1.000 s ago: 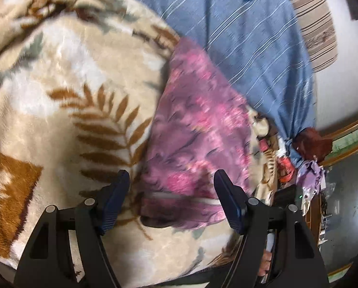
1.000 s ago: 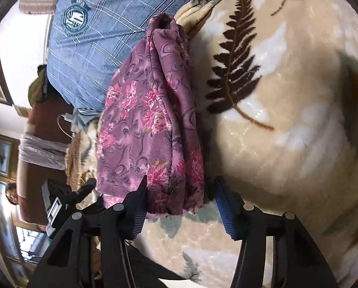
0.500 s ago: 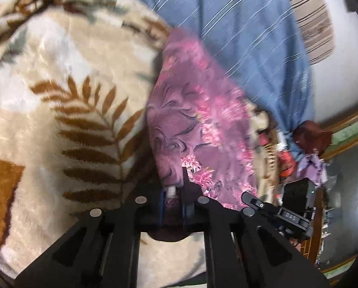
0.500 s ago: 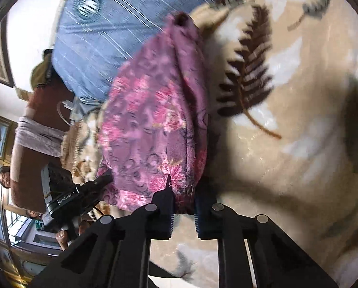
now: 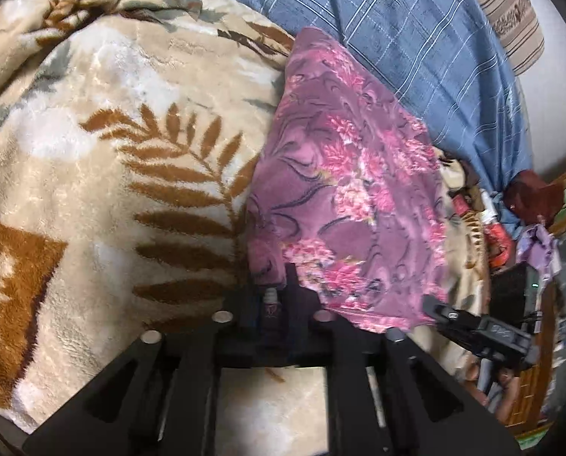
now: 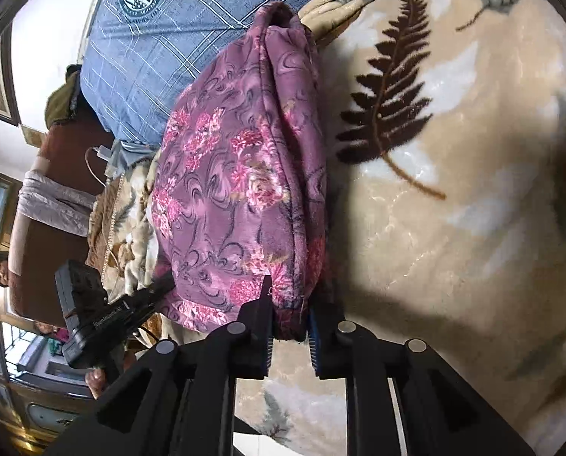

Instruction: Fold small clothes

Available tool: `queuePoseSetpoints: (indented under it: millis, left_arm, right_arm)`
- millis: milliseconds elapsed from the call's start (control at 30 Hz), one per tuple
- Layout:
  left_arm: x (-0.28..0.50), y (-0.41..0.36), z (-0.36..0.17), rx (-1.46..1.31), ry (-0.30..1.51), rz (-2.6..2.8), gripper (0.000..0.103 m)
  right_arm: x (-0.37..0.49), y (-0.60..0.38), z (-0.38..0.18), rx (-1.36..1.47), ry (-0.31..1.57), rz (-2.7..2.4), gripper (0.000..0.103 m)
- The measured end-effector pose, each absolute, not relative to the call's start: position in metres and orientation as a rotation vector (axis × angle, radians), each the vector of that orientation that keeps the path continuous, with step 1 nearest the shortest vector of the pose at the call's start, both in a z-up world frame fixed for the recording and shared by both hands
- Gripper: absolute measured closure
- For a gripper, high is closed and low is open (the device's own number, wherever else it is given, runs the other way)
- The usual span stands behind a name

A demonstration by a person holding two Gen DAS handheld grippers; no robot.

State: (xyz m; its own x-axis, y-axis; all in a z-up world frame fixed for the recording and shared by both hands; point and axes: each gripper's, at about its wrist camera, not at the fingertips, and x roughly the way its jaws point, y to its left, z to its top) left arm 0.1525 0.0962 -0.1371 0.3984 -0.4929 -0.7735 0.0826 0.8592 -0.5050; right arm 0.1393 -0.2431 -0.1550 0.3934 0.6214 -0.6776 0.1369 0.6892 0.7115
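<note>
**A:** Start big. What was underneath it all?

**B:** A plush leaf-print blanket (image 5: 104, 174) covering the bed, with a blue plaid pillow (image 5: 416, 38) at twelve o'clock. The blanket was soft and rumpled, so I judged it a poor base: anything pulled across it could drag the pile and bunch up.

**A:** And the garment?

**B:** The purple floral garment (image 6: 237, 190) lay on the blanket just below the pillow, running from twelve down to six in both wrist views. It looked already doubled lengthwise, with a thick rolled edge on its three o'clock side in the right view.

**A:** So what held it?

**B:** The left tongs (image 5: 269, 296) were closed narrow on the near hem at one corner. The right tongs (image 6: 288, 321) were clamped on the other near corner, over that thick stacked edge.

**A:** Where was the risk?

**B:** Mostly at the right corner. Several layers sat between the pads, and I thought the inner ones could slide out on a lift, leaving the fold lopsided. The left bite looked shallow, just the hem, so a quick pull might have stripped it free.

**A:** Anything else?

**B:** Uneven lifting would have skewed the crease, and carrying the near edge too far toward twelve could have run it into the pillow.
</note>
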Motion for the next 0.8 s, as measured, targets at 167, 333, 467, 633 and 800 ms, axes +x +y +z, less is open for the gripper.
queuePoseSetpoints:
  millis: [167,333,467,633,800]
  left_arm:
    - [0.132,0.095,-0.127,-0.366,1.069,-0.286,0.055]
    - [0.087,0.09,-0.113,-0.287,1.052,-0.246,0.049]
    - [0.055,0.08,-0.095,-0.215,1.017,-0.219,0.045]
    - [0.023,0.06,-0.059,-0.051,0.917,-0.167,0.045]
    - [-0.007,0.052,-0.021,0.023,0.81,-0.135,0.039]
  right_arm:
    - [0.113,-0.241,-0.139,0.768,1.135,0.283,0.059]
    - [0.079,-0.227,-0.116,0.666,1.154,0.25,0.052]
    - [0.055,-0.218,-0.089,0.51,1.155,0.165,0.045]
    - [0.026,-0.215,-0.058,0.422,1.115,0.122,0.043]
    - [-0.006,-0.206,-0.017,0.348,1.026,0.071,0.039]
